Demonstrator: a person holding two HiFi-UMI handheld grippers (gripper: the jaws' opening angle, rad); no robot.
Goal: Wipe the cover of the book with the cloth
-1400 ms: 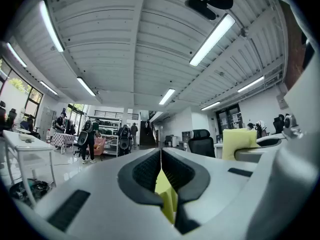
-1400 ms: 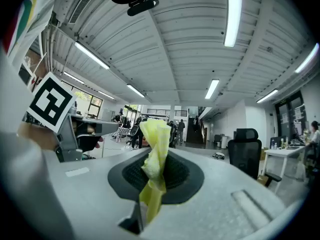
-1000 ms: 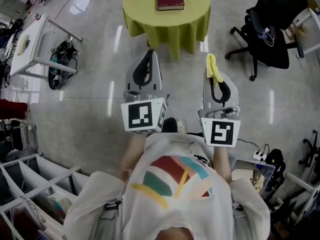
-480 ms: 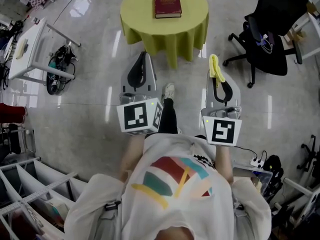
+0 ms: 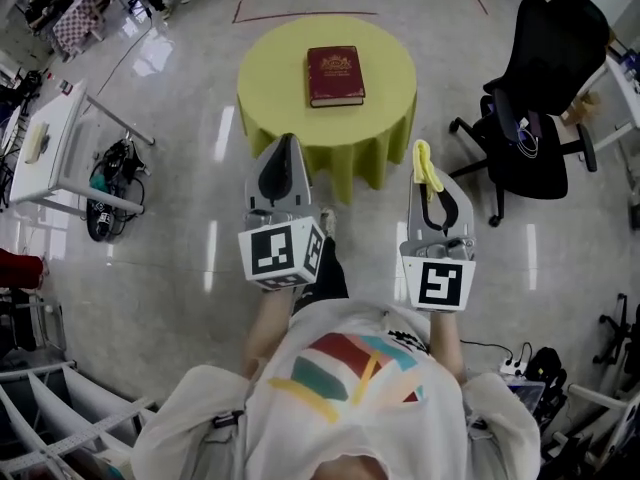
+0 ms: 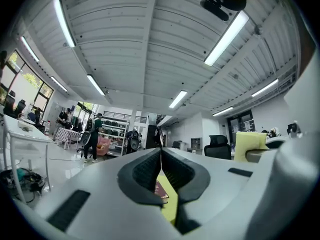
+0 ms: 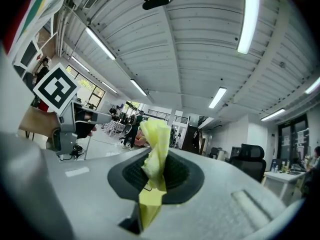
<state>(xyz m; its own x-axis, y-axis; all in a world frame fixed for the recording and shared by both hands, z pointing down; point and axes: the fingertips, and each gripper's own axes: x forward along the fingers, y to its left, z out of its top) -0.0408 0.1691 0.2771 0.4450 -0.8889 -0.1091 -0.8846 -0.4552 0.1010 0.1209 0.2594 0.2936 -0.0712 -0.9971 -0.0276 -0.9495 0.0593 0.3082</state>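
The person's striped shirt (image 5: pixel 350 368) fills the bottom of the head view. Ahead of it, both grippers are held side by side above the floor.

Left gripper (image 5: pixel 285 143): fingers pressed together, nothing between them; the left gripper view confirms the pads meet along one line.

Right gripper (image 5: pixel 431 171): fingers pinching the yellow cloth (image 5: pixel 424 154), which sticks out past the tips in a crumpled fold. The right gripper view shows the cloth standing up between the pads.

Floor (image 5: pixel 180 238): glossy pale grey, reflecting ceiling light strips. A red line (image 5: pixel 300 14) is marked on it beyond the table.

Round table (image 5: pixel 385 118): just ahead of the grippers, covered to its edge with a yellow-green tablecloth.

Book (image 5: pixel 335 75): dark red cover, lying flat and closed near the table centre, apart from both grippers.

Surroundings: black office chair (image 5: pixel 545 78) to the right of the table; white side table (image 5: pixel 50 138) to the left; white shelving (image 5: pixel 60 408) at lower left.
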